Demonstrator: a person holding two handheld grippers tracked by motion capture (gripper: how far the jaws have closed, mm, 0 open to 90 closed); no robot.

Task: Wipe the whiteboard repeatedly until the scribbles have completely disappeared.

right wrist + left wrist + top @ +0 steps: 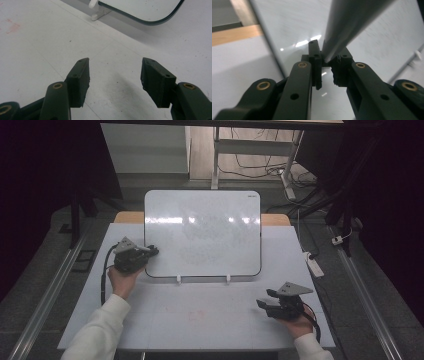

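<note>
Grey on white: clamps slim grey rod (352, 25) in left gripper (151, 251), axis aimed into adjacent glossy white board (200, 235); holds right gripper (115, 72) parted, empty, farther off.

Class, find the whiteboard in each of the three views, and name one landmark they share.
High view: whiteboard stands mid-table, tilted back, left gripper at its left edge.
Left gripper view: its face fills the background beyond the jaws.
Right gripper view: its rounded lower corner sits top right.
Shared landmark: the board's dark rim.
</note>
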